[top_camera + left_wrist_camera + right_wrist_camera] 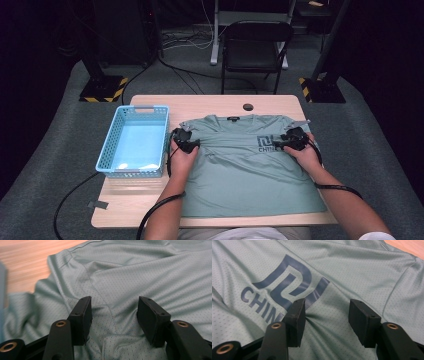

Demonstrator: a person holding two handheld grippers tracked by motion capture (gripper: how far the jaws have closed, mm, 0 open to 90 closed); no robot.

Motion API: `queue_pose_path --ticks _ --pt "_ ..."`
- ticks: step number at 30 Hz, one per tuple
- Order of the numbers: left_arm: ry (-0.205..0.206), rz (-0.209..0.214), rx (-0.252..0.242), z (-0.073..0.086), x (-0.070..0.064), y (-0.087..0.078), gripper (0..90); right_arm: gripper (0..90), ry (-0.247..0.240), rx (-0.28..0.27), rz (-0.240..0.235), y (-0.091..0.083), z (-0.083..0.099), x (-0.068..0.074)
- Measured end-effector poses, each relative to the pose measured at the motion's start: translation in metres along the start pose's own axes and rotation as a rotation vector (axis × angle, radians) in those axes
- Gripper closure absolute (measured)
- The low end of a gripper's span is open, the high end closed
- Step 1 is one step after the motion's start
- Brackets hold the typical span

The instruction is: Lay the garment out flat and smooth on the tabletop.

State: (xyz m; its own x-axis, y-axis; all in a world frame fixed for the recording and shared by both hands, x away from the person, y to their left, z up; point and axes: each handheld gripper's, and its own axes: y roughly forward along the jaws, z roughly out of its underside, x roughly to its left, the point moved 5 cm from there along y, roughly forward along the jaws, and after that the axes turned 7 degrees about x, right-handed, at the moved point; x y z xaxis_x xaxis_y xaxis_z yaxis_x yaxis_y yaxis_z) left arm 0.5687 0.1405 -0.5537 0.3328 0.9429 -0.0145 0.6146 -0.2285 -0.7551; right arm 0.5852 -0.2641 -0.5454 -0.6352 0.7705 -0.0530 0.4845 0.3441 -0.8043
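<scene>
Left tongs (113, 317): jaws apart, tips pressed down on the shirt with a small ridge of cloth between them, near the sleeve seam
Right tongs (327, 320): jaws apart, cloth puckering between the tips, just beside the dark printed logo (287, 287)
Shirt (245, 165): spread flat, face up, under both tongs, collar at their far side, hem toward the person
Handling: thin mesh fabric, light and limp, likely to slide on the wood; best pinched at a raised fold near each shoulder
Hands: forearms reach forward, angled slightly inward, both palms down
Basket (134, 140): blue, outboard of the left tongs
Bench (210, 102): bare wood beyond the collar
</scene>
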Motion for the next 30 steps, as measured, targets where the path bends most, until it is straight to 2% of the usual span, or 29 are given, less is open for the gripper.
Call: queue_pose_path --ticks 3,5,7,9,11,13,15,18,21,24,26,30 --pt "-0.011 -0.011 0.008 -0.003 0.004 0.002 45.1 46.0 0.05 0.005 -0.009 0.006 -0.006 -0.007" --pt "-0.012 -0.012 0.014 -0.007 0.005 0.005 45.1 46.1 0.059 0.004 0.019 0.008 -0.009 -0.015" --pt "-0.008 -0.012 0.016 -0.012 0.004 0.009 45.1 46.1 0.089 0.012 0.03 0.009 -0.011 -0.024" --pt "-0.006 -0.009 0.007 -0.017 0.001 0.014 45.1 46.2 0.095 0.016 0.063 0.009 -0.011 -0.032" --pt "0.001 -0.004 -0.002 -0.022 -0.002 0.019 45.0 46.3 0.073 0.018 0.122 0.008 -0.01 -0.041" --pt "0.014 0.011 -0.008 -0.029 -0.007 0.025 44.7 46.3 0.08 0.019 0.159 0.006 -0.007 -0.051" --pt "0.037 0.031 -0.017 -0.036 -0.013 0.032 43.9 46.3 0.121 0.019 0.175 0.004 -0.003 -0.061" --pt "0.099 0.075 -0.038 -0.047 -0.023 0.042 43.6 47.0 0.171 0.005 0.204 -0.001 0.007 -0.074" --pt "0.118 0.097 -0.039 -0.056 -0.028 0.05 43.5 47.3 0.198 -0.011 0.24 -0.008 0.017 -0.084" --pt "0.129 0.107 -0.037 -0.063 -0.032 0.057 43.5 48.1 0.238 -0.021 0.268 -0.013 0.026 -0.091" --pt "0.128 0.109 -0.037 -0.066 -0.033 0.059 43.5 48.1 0.243 -0.026 0.289 -0.015 0.029 -0.092" --pt "0.111 0.092 -0.038 -0.065 -0.029 0.058 43.9 48.3 0.246 -0.029 0.297 -0.013 0.027 -0.092"
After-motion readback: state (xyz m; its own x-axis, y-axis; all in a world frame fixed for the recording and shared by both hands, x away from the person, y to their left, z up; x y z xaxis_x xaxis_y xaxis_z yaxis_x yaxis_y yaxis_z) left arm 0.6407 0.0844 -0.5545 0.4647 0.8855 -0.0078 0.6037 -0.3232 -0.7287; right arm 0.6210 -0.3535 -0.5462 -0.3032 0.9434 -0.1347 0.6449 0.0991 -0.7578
